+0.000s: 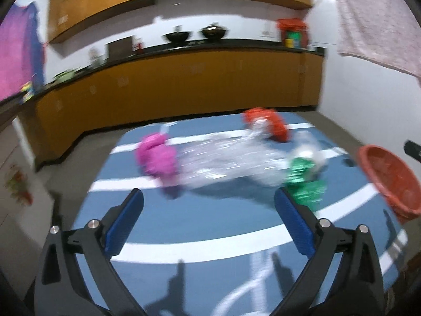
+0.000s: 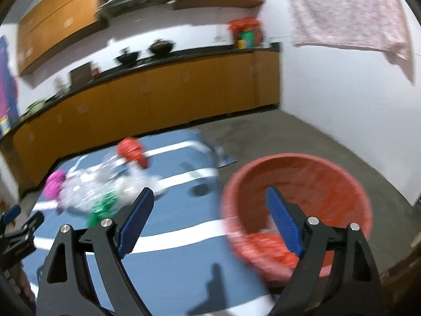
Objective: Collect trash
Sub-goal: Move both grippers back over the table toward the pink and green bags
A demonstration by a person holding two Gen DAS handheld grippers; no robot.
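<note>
A pile of trash lies on a blue mat with white stripes (image 1: pixel 184 218): a crumpled pink bag (image 1: pixel 156 158), clear plastic wrap (image 1: pixel 223 163), a green wrapper (image 1: pixel 305 181) and an orange bag (image 1: pixel 265 123). My left gripper (image 1: pixel 209 197) hangs open above the mat just in front of the pile, nothing between its pads. A red basket (image 2: pixel 297 208) stands at the mat's right edge with red scraps in its bottom. My right gripper (image 2: pixel 210 197) is open at the basket's near left rim, holding nothing. In the right wrist view the pile (image 2: pixel 92 187) sits to the left.
Orange cabinets (image 1: pixel 184 87) with a dark counter run along the back wall. A cloth (image 2: pixel 347 13) hangs at the upper right by a white wall. Grey floor (image 2: pixel 263 137) surrounds the mat. The left gripper's fingers (image 2: pixel 15 226) show at the left edge of the right wrist view.
</note>
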